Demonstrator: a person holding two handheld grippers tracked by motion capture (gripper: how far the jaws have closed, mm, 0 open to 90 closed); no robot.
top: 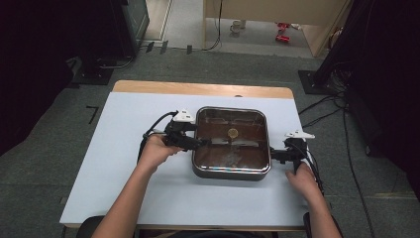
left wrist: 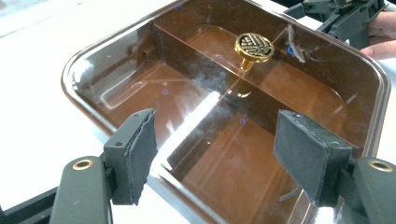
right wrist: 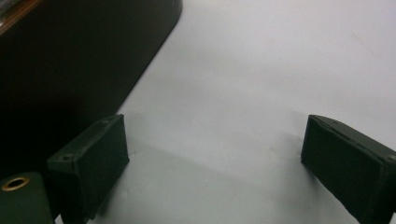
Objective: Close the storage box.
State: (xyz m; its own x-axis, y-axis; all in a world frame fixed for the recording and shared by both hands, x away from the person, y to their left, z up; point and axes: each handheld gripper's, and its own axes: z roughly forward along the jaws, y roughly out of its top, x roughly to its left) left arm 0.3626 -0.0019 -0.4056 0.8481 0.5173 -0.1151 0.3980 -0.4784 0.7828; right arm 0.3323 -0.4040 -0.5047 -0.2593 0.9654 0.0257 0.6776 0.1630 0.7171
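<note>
Mid-table sits the pot (top: 231, 144) with a glass lid (left wrist: 224, 107); left gripper (top: 200, 143) over its left rim, jaws open, empty; right gripper (top: 275, 155) beside its right wall, open. Lid looks slick, breakable: grab the gold knob (left wrist: 253, 47).

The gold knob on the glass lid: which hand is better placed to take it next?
Left, probably. The left tool is open and already over the lid, facing the knob with nothing between. The right tool is open too, but low beside the pan, over the bare table.
</note>
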